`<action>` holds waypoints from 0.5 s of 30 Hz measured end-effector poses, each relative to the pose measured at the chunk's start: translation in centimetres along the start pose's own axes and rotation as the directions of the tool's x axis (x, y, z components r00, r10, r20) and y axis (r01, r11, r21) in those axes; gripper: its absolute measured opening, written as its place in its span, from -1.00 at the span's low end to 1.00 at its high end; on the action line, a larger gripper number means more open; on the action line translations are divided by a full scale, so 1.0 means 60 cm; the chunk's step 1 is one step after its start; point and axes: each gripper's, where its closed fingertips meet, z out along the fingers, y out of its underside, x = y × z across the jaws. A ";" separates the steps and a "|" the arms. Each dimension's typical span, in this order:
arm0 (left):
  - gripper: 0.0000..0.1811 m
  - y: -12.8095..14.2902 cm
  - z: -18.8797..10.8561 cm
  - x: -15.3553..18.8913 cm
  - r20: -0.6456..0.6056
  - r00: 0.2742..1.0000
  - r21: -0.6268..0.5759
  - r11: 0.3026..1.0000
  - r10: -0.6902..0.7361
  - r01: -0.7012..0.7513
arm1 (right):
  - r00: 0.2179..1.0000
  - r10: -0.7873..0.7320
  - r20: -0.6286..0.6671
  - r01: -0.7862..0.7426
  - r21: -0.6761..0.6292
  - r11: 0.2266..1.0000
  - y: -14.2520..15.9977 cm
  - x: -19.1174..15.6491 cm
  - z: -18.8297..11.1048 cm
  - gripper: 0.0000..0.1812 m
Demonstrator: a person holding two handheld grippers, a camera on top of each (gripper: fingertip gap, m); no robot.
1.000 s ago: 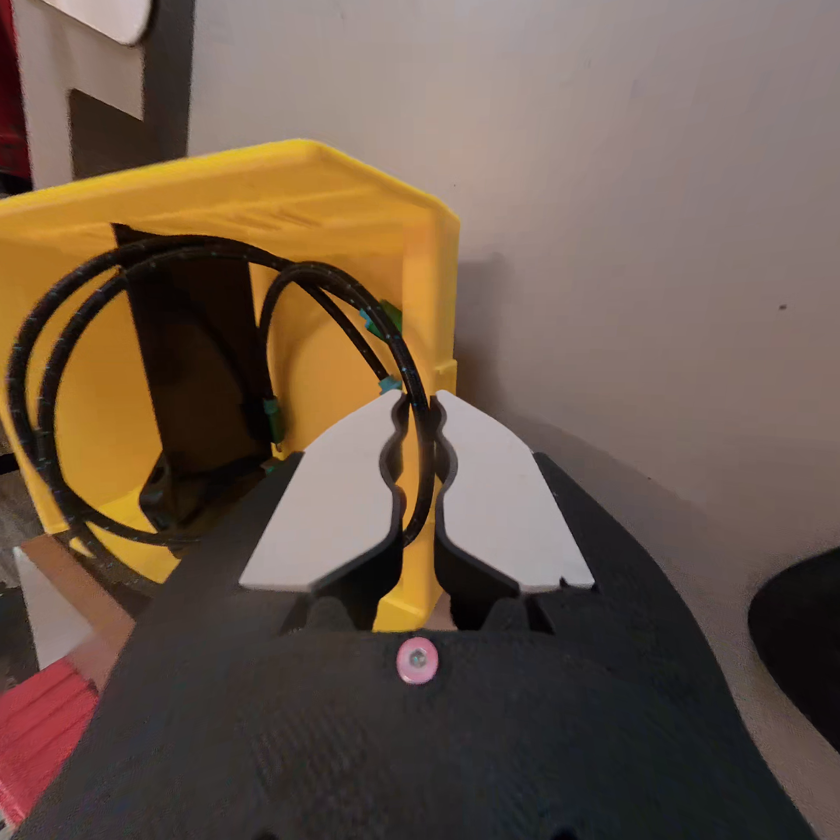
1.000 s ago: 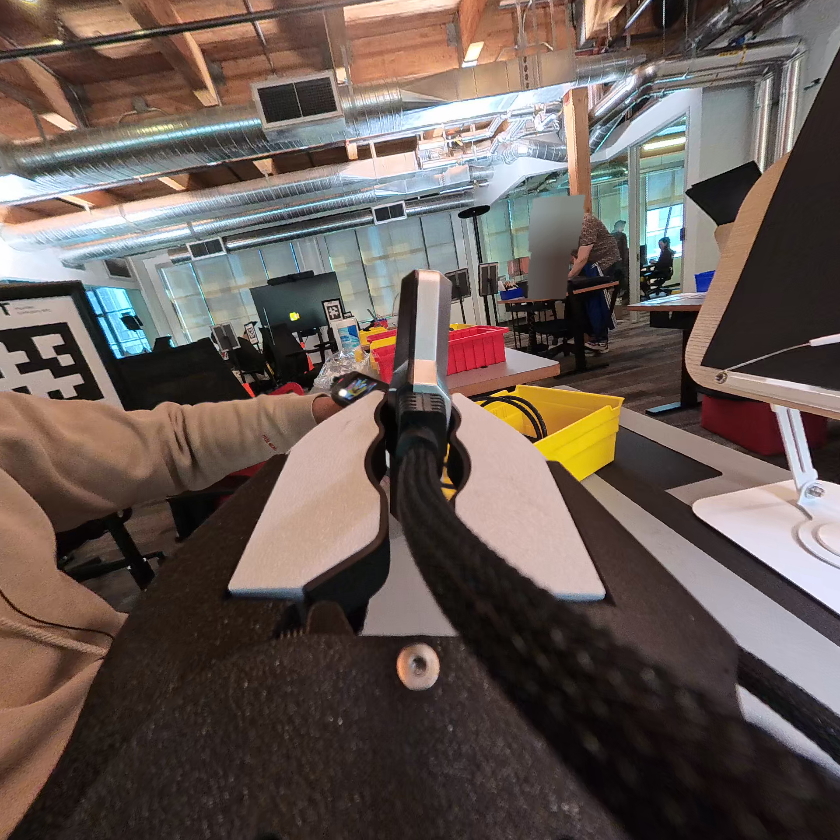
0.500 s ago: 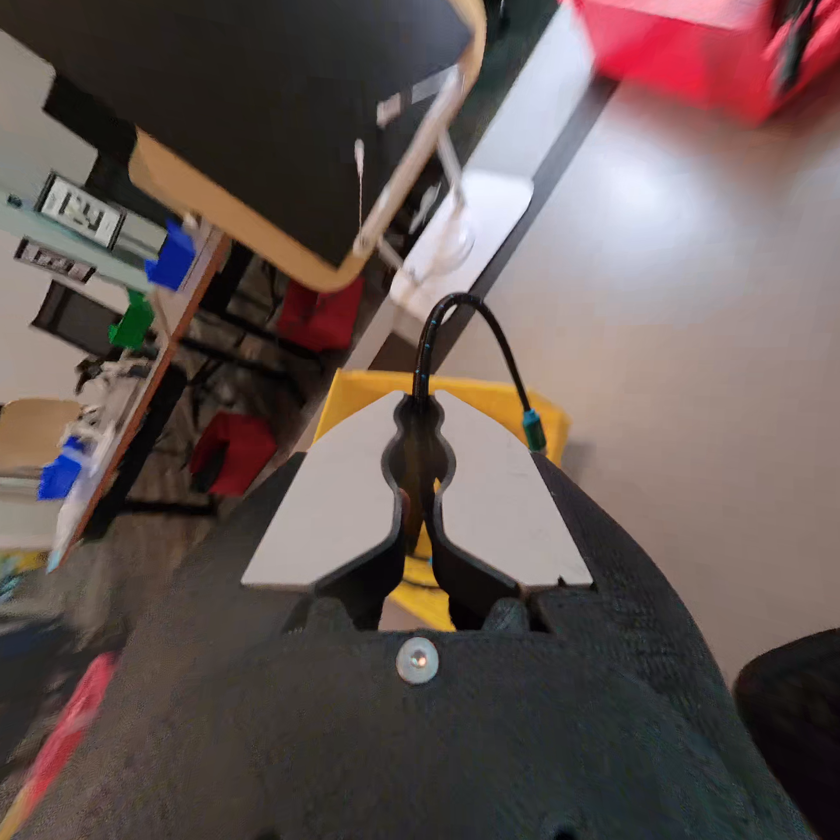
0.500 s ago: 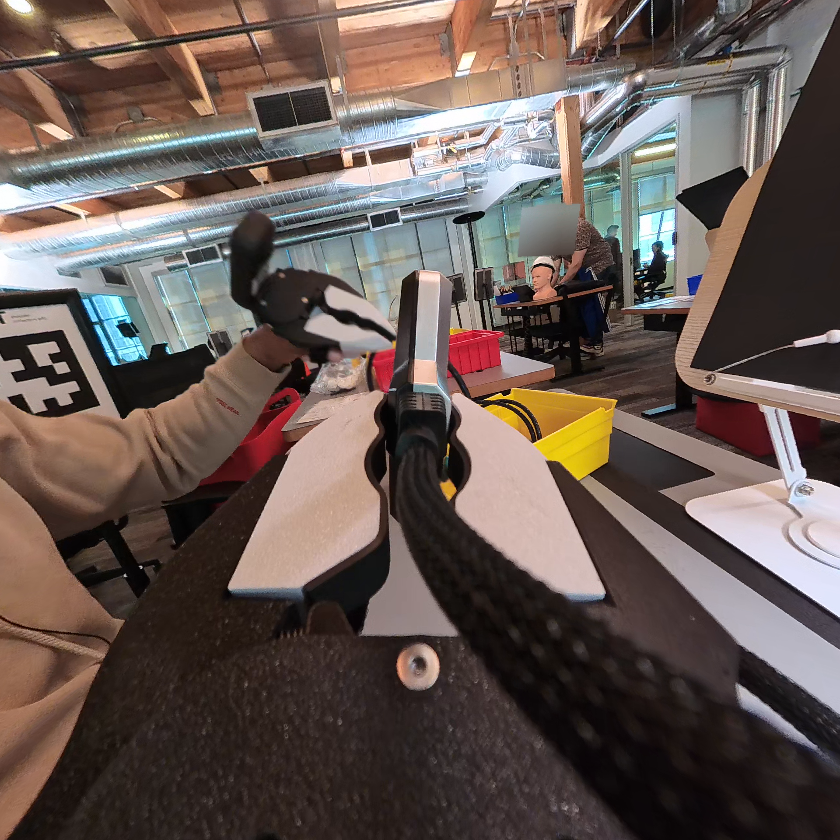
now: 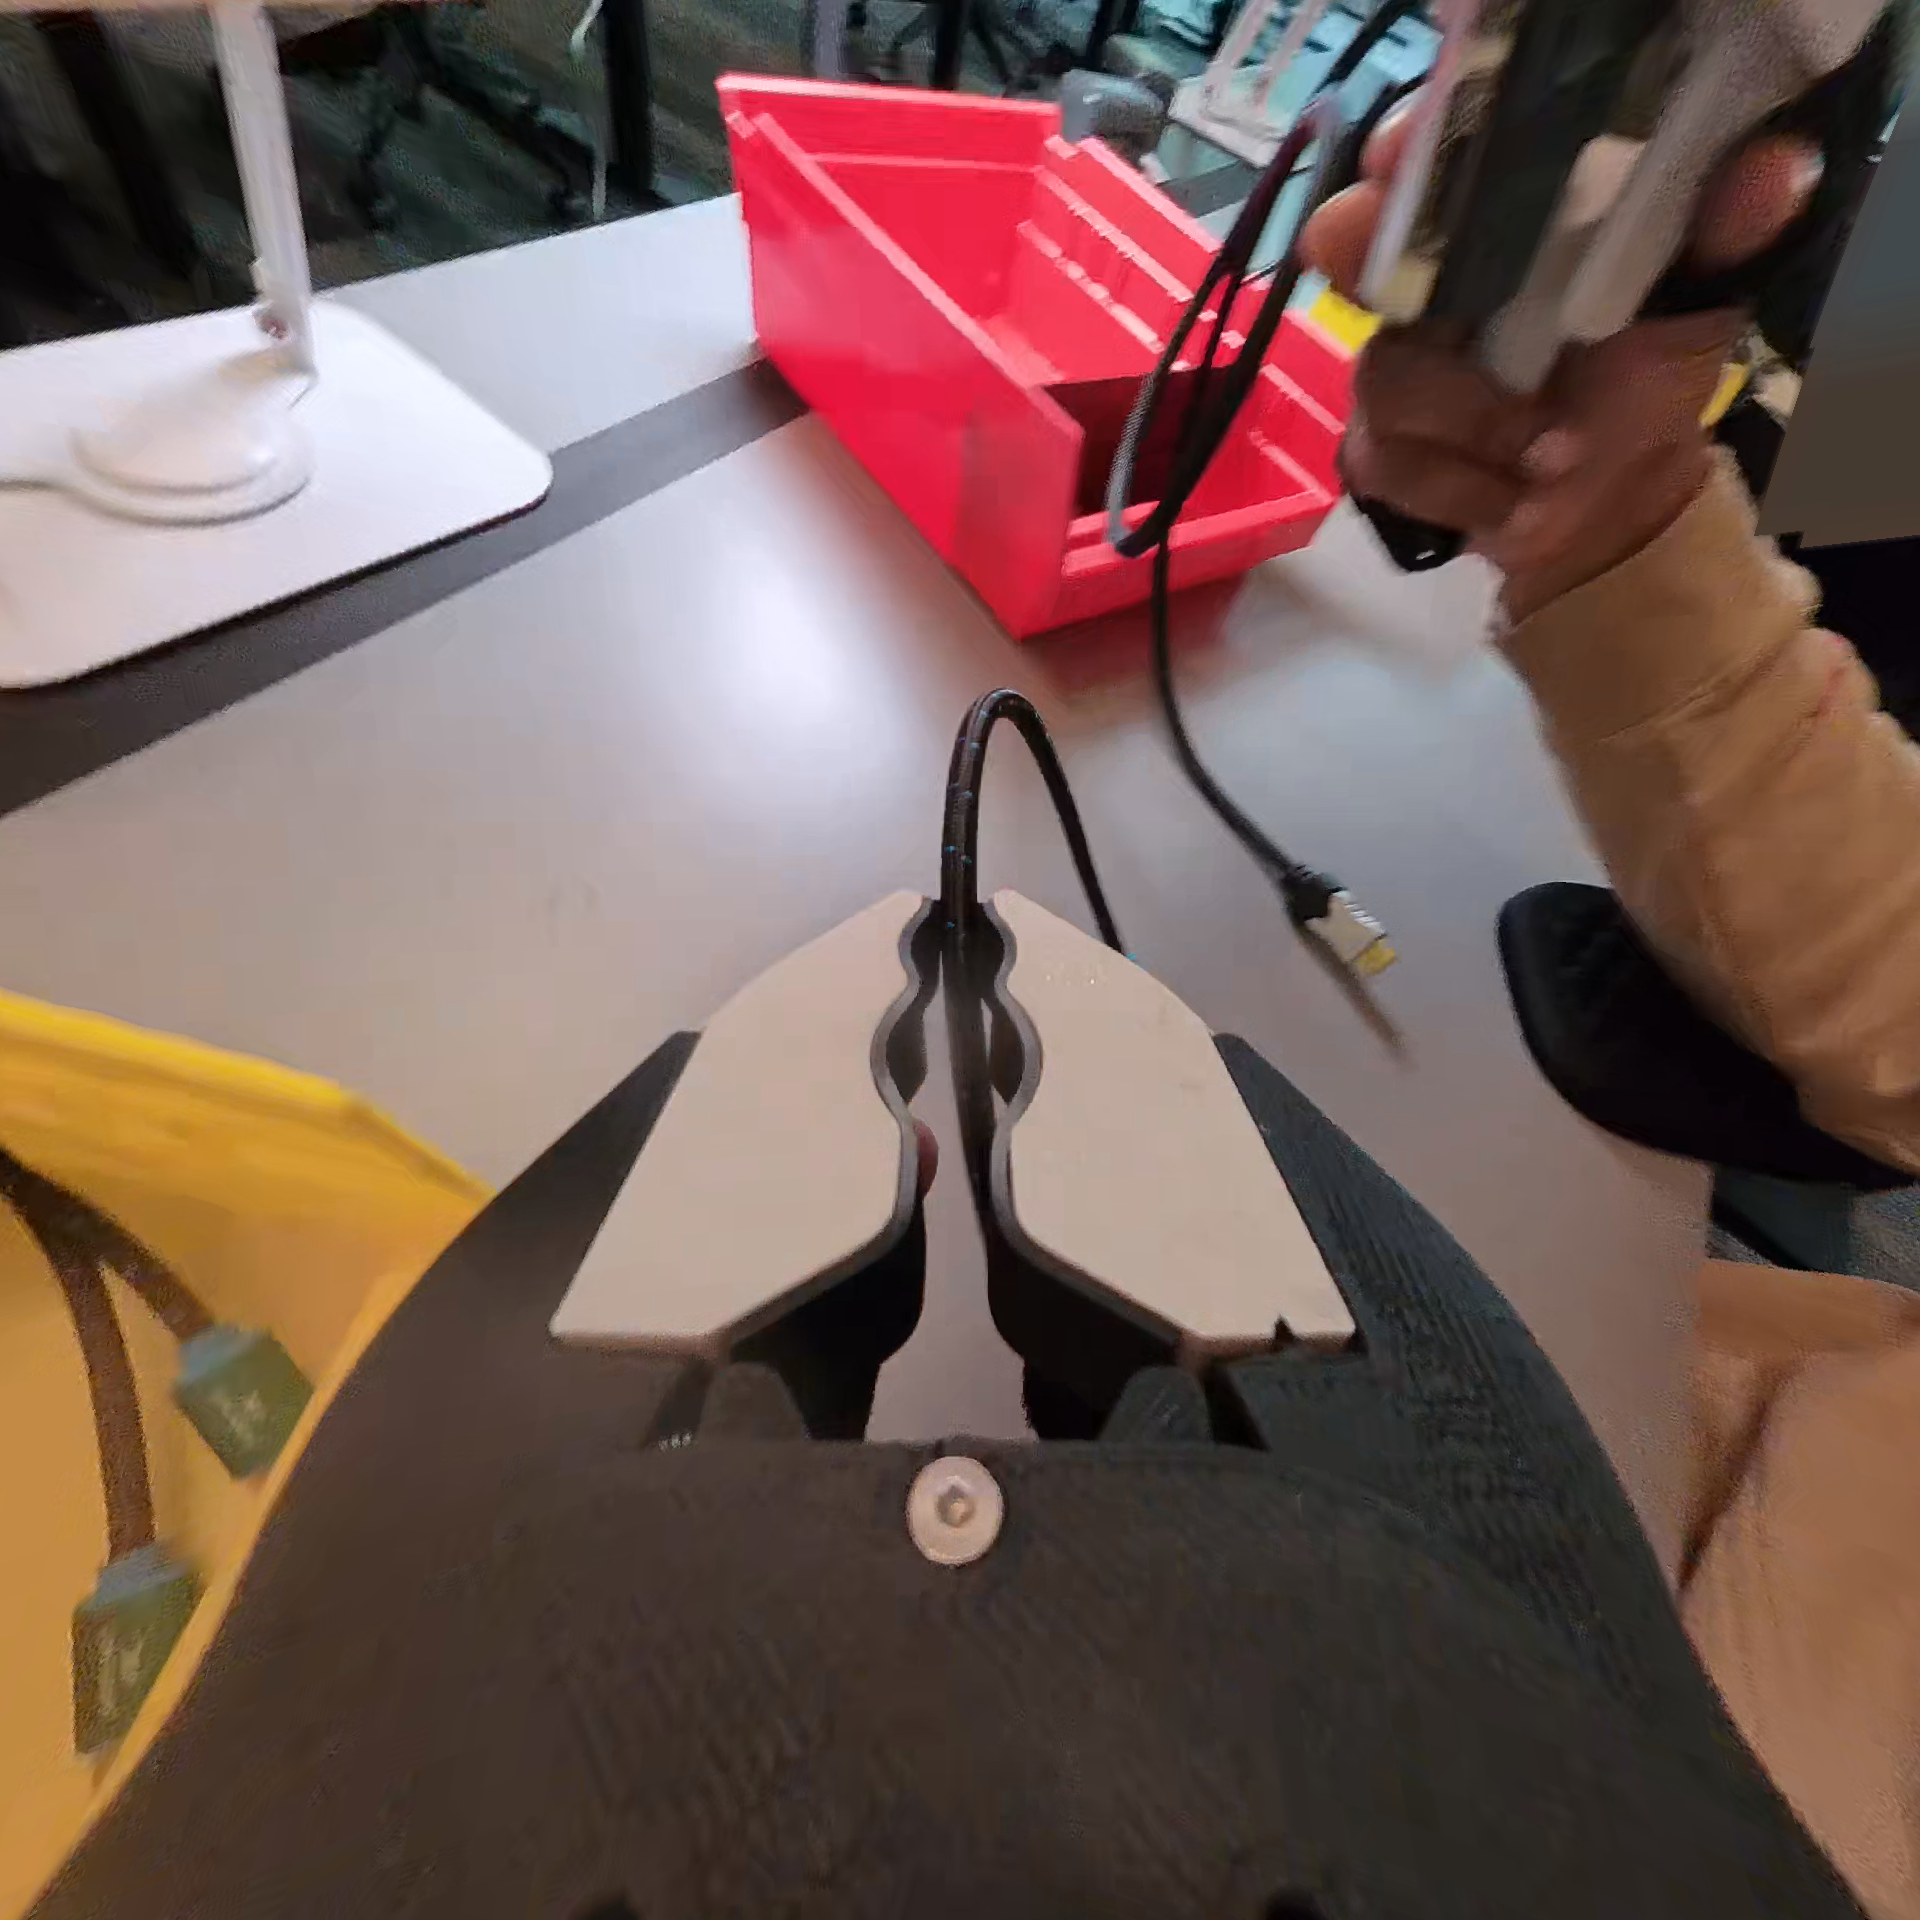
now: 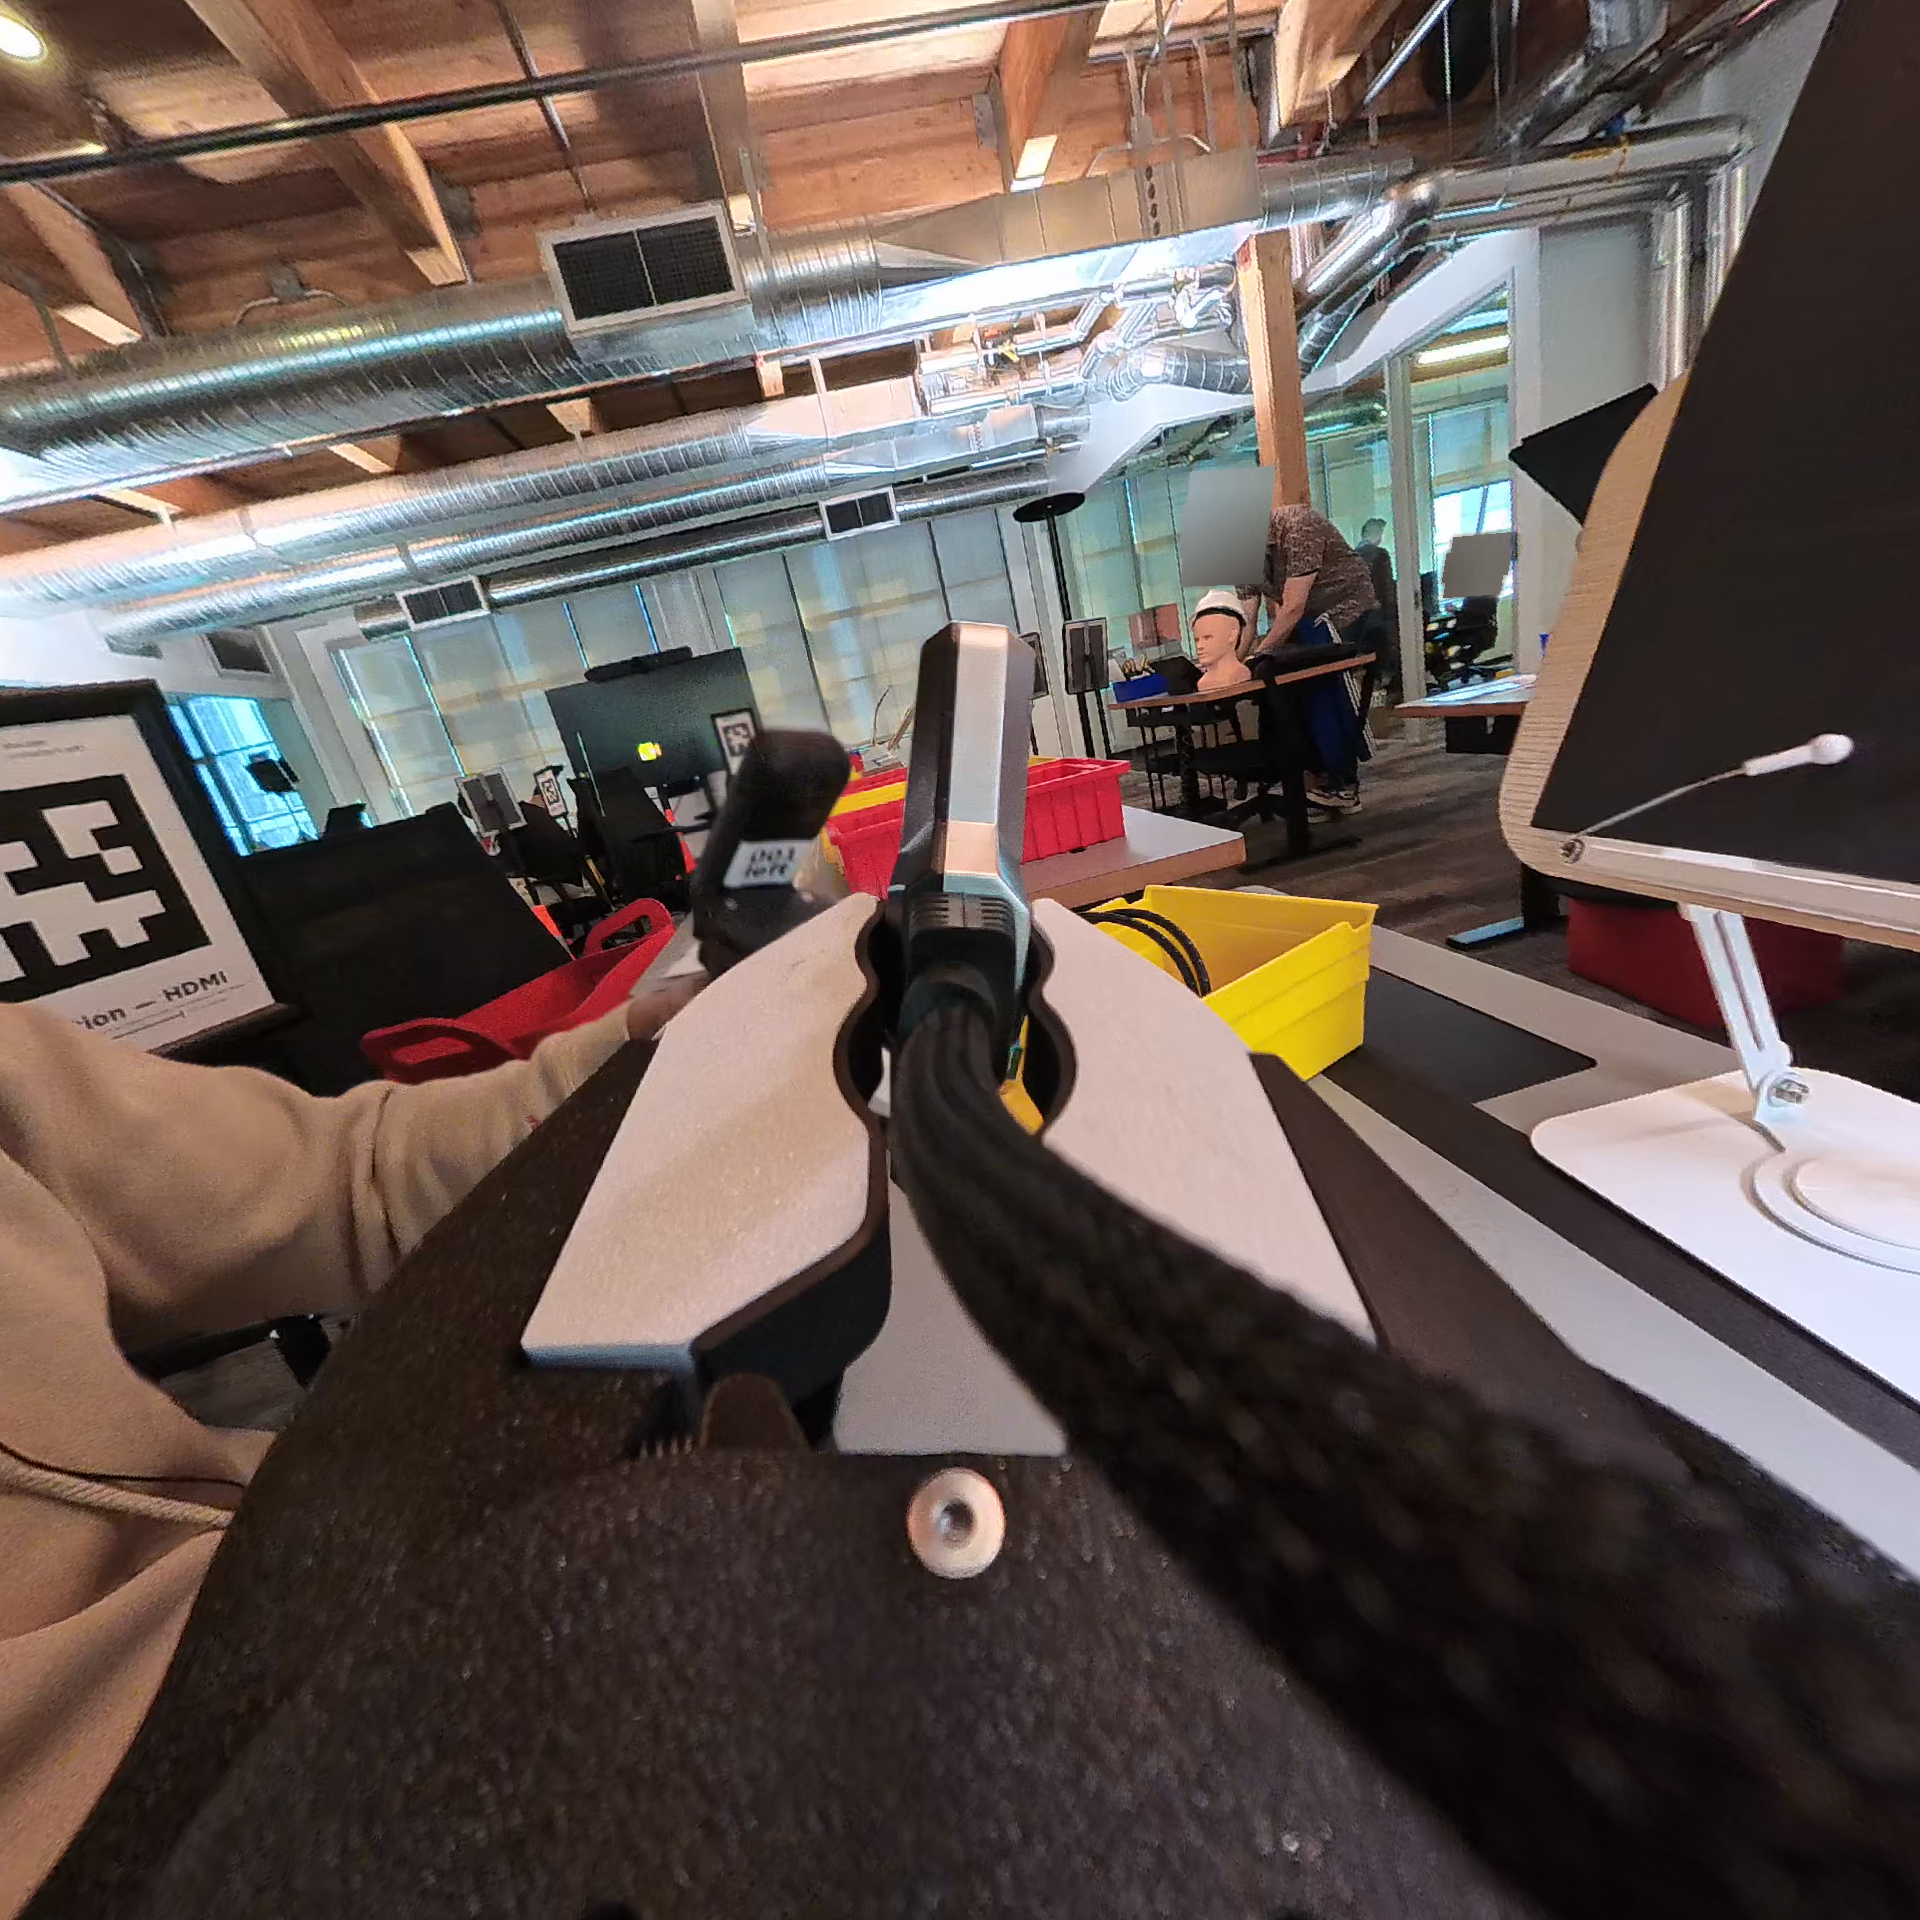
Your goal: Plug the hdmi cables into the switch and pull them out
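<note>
Nothing looks plugged yet; left claw [image 5: 961, 914] pinches a thin HDMI cable [image 5: 977, 758] near the red bin [image 5: 914, 312]; right claw [image 6: 956, 925] clamps the switch [image 6: 961, 769]

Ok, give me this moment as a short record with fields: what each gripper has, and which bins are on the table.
left gripper: shut on thin black cable, which loops up past the fingertips
right gripper: shut on the switch, held upright; thick braided cable trails back from it
dangling plug: hangs free over the table, not inserted
yellow bin: holds cables with green connectors
red bin: on the table, farther away
</note>
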 end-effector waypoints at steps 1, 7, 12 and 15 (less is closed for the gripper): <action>-0.92 0.014 0.001 -0.011 0.013 1.000 -0.011 1.000 -0.013 0.013 | 1.000 0.004 -0.002 -0.004 0.002 1.000 0.000 0.003 -0.001 -0.75; -0.88 0.071 -0.025 -0.078 0.247 0.965 -0.099 0.993 0.093 -0.070 | 1.000 0.017 0.000 -0.017 -0.013 1.000 0.013 0.006 0.007 -0.75; -0.78 0.078 -0.025 -0.014 0.197 0.930 -0.138 0.948 0.310 -0.287 | 1.000 0.019 0.010 -0.019 -0.030 0.999 0.023 0.002 0.016 -0.75; -0.70 0.125 0.008 0.044 0.031 0.915 -0.221 0.896 0.402 -0.386 | 1.000 0.020 0.013 -0.020 -0.044 0.999 0.031 0.002 0.019 -0.75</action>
